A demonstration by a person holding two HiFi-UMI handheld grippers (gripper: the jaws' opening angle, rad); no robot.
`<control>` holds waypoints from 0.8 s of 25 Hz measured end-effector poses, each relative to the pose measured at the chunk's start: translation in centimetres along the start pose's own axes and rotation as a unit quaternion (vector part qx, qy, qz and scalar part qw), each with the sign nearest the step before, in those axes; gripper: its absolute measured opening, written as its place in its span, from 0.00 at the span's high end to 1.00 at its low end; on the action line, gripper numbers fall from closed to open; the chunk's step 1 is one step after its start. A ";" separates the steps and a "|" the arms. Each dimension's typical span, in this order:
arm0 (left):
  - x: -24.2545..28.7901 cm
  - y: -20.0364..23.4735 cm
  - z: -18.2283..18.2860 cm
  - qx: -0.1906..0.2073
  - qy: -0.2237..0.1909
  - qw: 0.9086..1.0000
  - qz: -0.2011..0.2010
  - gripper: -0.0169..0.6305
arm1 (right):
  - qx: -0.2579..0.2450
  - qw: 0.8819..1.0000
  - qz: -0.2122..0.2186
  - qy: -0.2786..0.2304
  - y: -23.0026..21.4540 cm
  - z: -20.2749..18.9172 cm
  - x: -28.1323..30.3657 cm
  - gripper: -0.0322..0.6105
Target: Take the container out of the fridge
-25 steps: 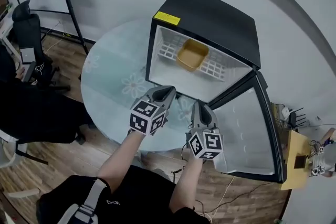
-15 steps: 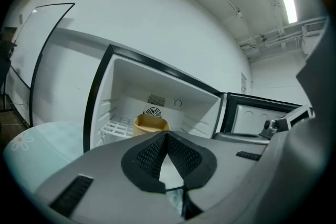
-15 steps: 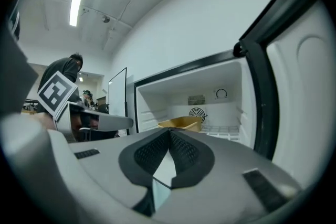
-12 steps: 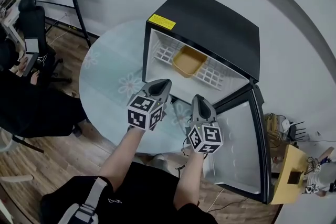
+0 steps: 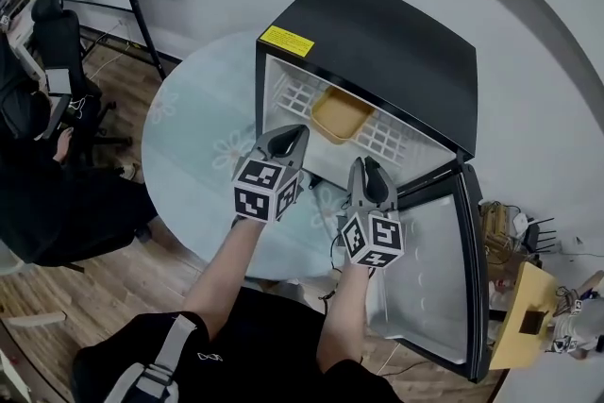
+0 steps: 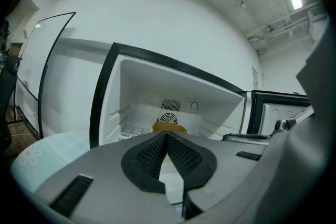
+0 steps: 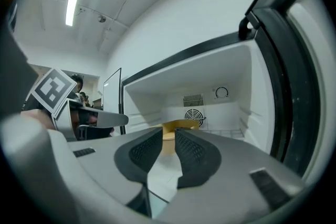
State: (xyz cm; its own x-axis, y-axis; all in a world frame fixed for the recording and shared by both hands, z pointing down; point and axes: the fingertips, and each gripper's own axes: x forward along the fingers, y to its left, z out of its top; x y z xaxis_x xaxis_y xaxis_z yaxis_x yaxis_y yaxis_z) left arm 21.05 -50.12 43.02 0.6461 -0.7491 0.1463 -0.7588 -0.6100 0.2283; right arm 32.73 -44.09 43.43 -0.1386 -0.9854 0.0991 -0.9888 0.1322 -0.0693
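A black mini fridge (image 5: 396, 42) stands open on a round glass table (image 5: 193, 142). A yellow container (image 5: 342, 115) sits on the white wire shelf (image 5: 387, 135) inside. It also shows low in the left gripper view (image 6: 169, 126) and the right gripper view (image 7: 182, 125), partly hidden by the jaws. My left gripper (image 5: 289, 138) hovers just before the fridge opening, shut and empty (image 6: 166, 136). My right gripper (image 5: 369, 169) is beside it near the door hinge. Its jaws (image 7: 168, 135) are opening, with a narrow gap and nothing between them.
The fridge door (image 5: 439, 274) swings out to the right, close to my right arm. A black office chair (image 5: 57, 38) and a seated person in dark clothes (image 5: 38, 203) are at the left. A wooden stand (image 5: 530, 316) is at the far right.
Both grippers have moved forward, closer to the fridge opening and the container. The view has shifted slightly.
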 end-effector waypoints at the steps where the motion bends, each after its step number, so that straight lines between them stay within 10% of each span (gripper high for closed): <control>1: 0.3 0.1 0.2 0.009 0.000 1.000 0.003 0.97 | 0.002 1.000 -0.002 0.002 0.0 -0.1 0.3 0.83; 20: 7.3 2.8 0.8 0.068 0.071 0.995 0.003 0.86 | 0.001 0.995 -0.097 0.029 -2.3 1.4 6.9 0.80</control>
State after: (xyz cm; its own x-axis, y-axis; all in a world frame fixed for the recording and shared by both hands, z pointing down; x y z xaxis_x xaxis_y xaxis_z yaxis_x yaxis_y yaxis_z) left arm 23.56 -57.53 43.95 0.6390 -0.7148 0.2841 -0.7607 -0.6421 0.0951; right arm 34.13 -51.35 42.90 0.0517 -0.9843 0.1686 -0.9972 -0.0601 -0.0447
